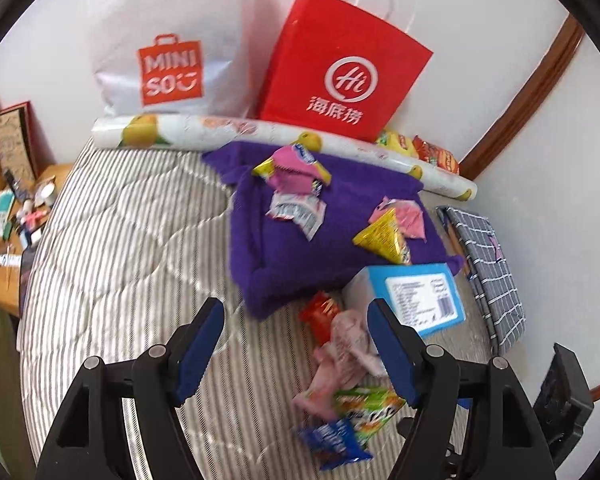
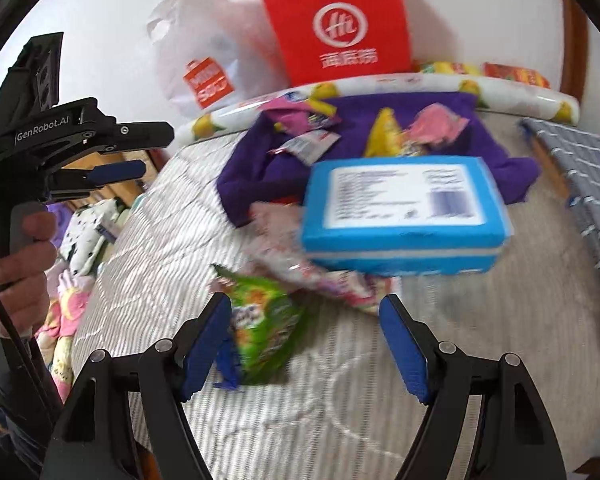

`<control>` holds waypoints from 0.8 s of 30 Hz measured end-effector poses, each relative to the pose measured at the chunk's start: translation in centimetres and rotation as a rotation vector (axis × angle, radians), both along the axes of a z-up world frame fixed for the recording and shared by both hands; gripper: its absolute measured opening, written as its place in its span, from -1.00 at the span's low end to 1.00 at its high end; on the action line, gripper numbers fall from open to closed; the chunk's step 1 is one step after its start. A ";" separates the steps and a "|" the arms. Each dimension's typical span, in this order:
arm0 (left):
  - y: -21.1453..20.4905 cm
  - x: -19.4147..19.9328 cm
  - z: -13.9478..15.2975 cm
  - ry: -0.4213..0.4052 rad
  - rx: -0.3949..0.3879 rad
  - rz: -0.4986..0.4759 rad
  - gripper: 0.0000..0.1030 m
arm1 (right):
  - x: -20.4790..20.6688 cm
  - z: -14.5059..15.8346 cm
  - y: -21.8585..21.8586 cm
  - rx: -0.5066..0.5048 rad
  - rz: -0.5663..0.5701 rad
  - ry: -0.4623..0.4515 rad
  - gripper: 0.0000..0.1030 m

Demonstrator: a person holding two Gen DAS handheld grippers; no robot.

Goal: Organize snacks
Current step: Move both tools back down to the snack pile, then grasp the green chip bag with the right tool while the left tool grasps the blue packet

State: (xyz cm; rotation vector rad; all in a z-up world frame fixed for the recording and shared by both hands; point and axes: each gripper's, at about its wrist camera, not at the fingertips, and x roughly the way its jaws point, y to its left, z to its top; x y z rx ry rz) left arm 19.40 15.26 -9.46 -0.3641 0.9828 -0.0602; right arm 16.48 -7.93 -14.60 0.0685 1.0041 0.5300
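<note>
A: A striped quilted bed [image 1: 132,240] is carrying the scattered snacks, with a purple towel [image 1: 300,248] lying at its middle. What is lying on the towel?

B: A pink-and-yellow wrapper [image 1: 294,170] is sitting near the towel's far edge, a white sachet [image 1: 298,212] just in front of it, and a yellow triangular packet [image 1: 384,240] is resting on the towel's right part beside a pink wrapper [image 1: 404,216].

A: And off the towel?

B: A blue box [image 1: 416,300] is lying just beside the towel's near right corner. A red packet [image 1: 320,314], a pale pink wrapper [image 1: 348,356], a green snack bag [image 1: 364,404] and a blue packet [image 1: 334,444] are trailing away from the towel's near edge. Beyond the towel, a fruit-printed roll [image 1: 228,128] is lying in front of a white Miniso bag [image 1: 168,52] and a red paper bag [image 1: 340,68].

A: The tongs?

B: The left tongs [image 1: 296,354] are hanging parted above the pale pink wrapper, gripping nothing. The right tongs [image 2: 306,344] are likewise standing apart and empty, their left pad just beside the green snack bag.
</note>
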 end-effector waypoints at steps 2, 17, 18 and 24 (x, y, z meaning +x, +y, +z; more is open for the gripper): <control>0.4 -0.6 -0.4 0.009 0.001 0.006 0.41 | -0.1 -0.7 1.0 0.007 0.021 0.020 0.48; 0.6 -3.7 -2.4 0.048 0.004 0.010 0.41 | 0.4 -3.6 3.4 -0.006 0.044 0.090 -0.11; 0.4 -3.9 -2.5 0.050 0.006 0.008 0.41 | 0.2 -3.2 3.2 0.001 0.043 0.082 -0.11; -1.0 -5.3 -3.8 0.072 0.007 -0.001 0.41 | -1.4 -1.2 0.6 -0.019 -0.001 0.013 -0.11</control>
